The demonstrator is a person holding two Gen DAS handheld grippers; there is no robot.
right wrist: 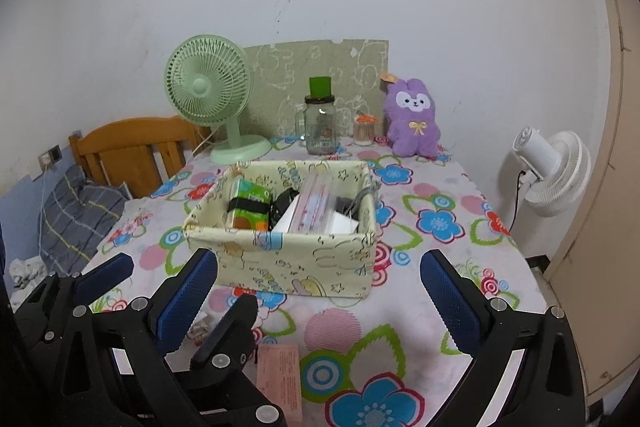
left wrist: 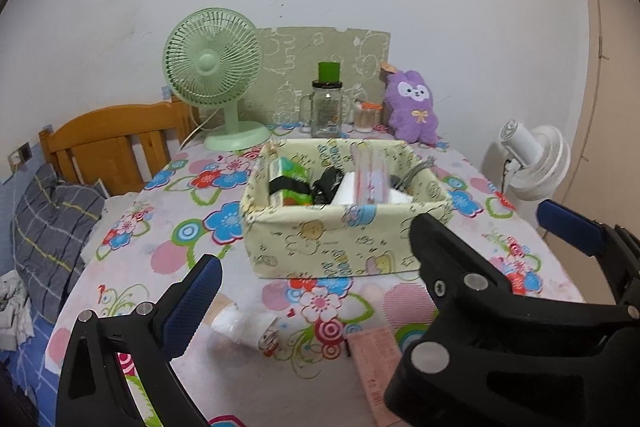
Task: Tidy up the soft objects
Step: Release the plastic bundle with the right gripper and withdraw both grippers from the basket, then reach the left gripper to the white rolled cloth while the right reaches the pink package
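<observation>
Flowery cloth [right wrist: 436, 187] is spread under the fabric box [right wrist: 288, 259], which is kept in the middle for easy filling. Both the left gripper [left wrist: 320, 307] and right gripper [right wrist: 320, 291] are held wide open and empty just before the box, and soft packs [left wrist: 256, 331] are left near them.

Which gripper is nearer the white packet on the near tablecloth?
Left. The white packet lies inside the open left gripper, by its left finger; the right gripper is off to its right.

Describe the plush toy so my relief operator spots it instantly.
Look to the far edge of the flowered table, by the white wall. Right of the glass jar and small toothpick holder sits the purple plush bunny: the only furry thing, white face, yellow bow.
</observation>
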